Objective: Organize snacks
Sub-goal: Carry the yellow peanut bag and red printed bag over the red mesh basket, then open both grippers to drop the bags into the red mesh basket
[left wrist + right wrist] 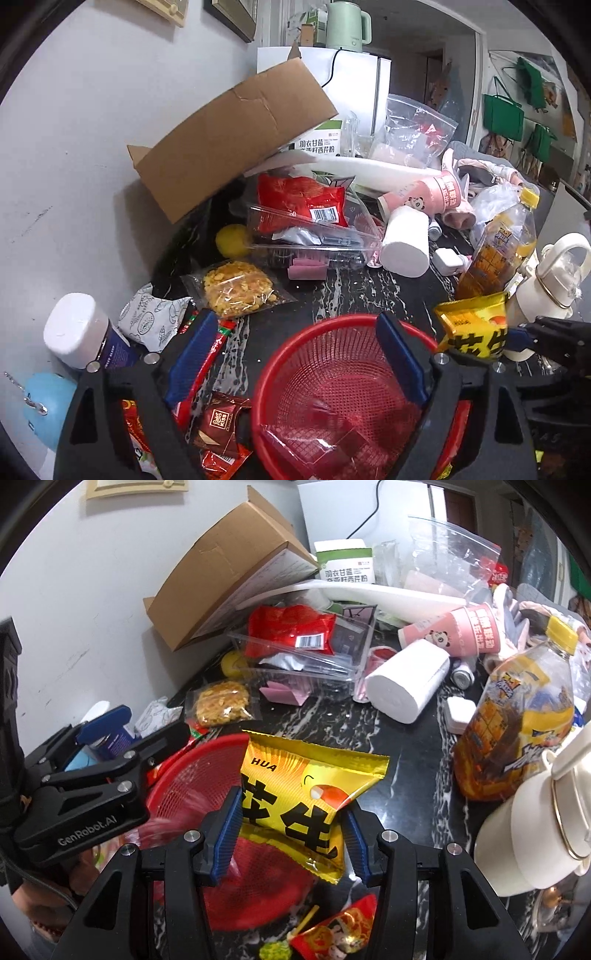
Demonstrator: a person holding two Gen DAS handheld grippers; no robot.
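Right gripper (291, 834) jaws grasping yellow snack bag (306, 794); left gripper (295, 358) jaws released over red basket (332, 387).

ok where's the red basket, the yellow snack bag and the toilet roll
red basket (291, 354), left wrist view, bare far-left rim
yellow snack bag (295, 797), right wrist view, front of the pack
toilet roll (395, 698), right wrist view, flat white end

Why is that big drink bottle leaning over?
The yellow-capped bottle stands tilted, propped among the clutter beside the cream kettle. Behind it, a pink panda cup lies tipped on its side.
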